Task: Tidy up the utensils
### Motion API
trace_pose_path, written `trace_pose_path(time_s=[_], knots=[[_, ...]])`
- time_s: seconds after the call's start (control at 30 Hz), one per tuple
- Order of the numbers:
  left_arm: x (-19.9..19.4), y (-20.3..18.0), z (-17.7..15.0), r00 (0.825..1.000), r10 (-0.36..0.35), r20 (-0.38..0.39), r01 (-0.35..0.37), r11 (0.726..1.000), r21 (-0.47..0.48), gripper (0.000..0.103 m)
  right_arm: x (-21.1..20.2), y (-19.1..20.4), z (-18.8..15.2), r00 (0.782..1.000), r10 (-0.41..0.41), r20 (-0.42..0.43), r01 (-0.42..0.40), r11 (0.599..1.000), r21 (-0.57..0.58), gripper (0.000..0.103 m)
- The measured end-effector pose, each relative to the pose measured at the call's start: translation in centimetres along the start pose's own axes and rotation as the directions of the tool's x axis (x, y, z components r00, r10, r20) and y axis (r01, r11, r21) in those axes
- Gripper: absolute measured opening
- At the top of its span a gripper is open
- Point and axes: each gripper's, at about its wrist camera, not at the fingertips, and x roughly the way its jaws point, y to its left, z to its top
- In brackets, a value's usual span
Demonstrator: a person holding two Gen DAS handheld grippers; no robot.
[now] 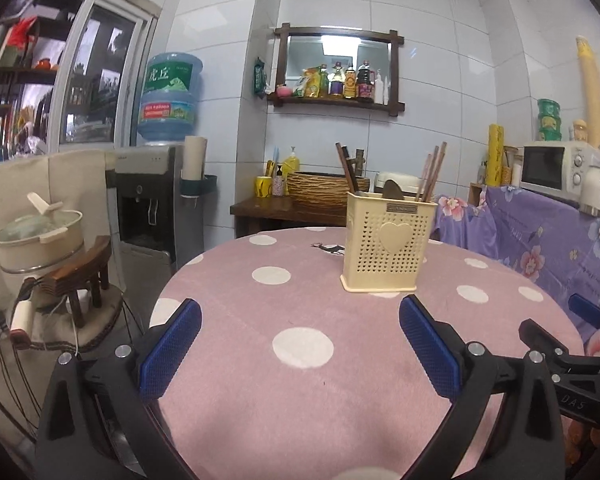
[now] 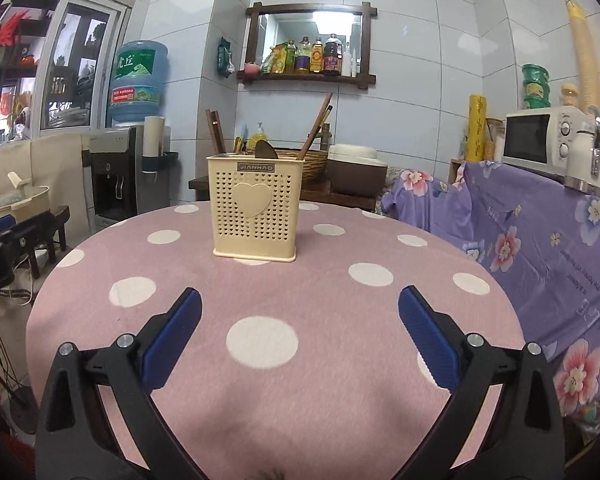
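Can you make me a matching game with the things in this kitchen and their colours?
Things:
1. perforated plastic utensil holder with a heart
2. polka-dot tablecloth
3. big water jug on the dispenser
4. flowery cloth under the microwave

Colours:
A. purple
B. cream
C. pink with white dots
D. blue

Pairs: 1-B, 2-C, 3-D, 4-A

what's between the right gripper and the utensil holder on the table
Nothing but bare polka-dot tablecloth. In the right wrist view the open right gripper faces the cream utensil holder with no loose utensil between them.
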Motion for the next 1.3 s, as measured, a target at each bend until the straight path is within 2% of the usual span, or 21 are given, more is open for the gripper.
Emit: trace_pose_path(time_s=[0.17, 0.27, 0.37, 1.3], knots=[[-2.1, -0.7, -0.6, 0.998, -0.068, 0.014, 0.068, 0.997, -0.025, 0.098, -3.4, 1.3, -0.5, 0.999, 0.022, 0.037, -0.022, 1.0, -0.019, 0.097], [-2.8, -0.8, -0.4, 0.997, -0.054, 0.058, 0.055, 0.999, -0.003, 0.098, -4.9, 2.0, -0.4, 0.997, 0.047, 0.055, -0.044, 0.998, -0.046, 0.097], [-3.4, -1.1, -0.3, 0.994, -0.075, 0.075, 0.075, 0.997, 0.004, 0.098, -5.8, 2.2, -0.4, 0.996, 0.043, 0.08, -0.038, 0.997, -0.068, 0.097], [-4.5, -1.2, -0.5, 0.992, -0.073, 0.104, 0.073, 0.997, 0.002, 0.098, -6.2, 1.9, -0.1, 0.994, 0.04, 0.104, -0.033, 0.997, -0.065, 0.097]])
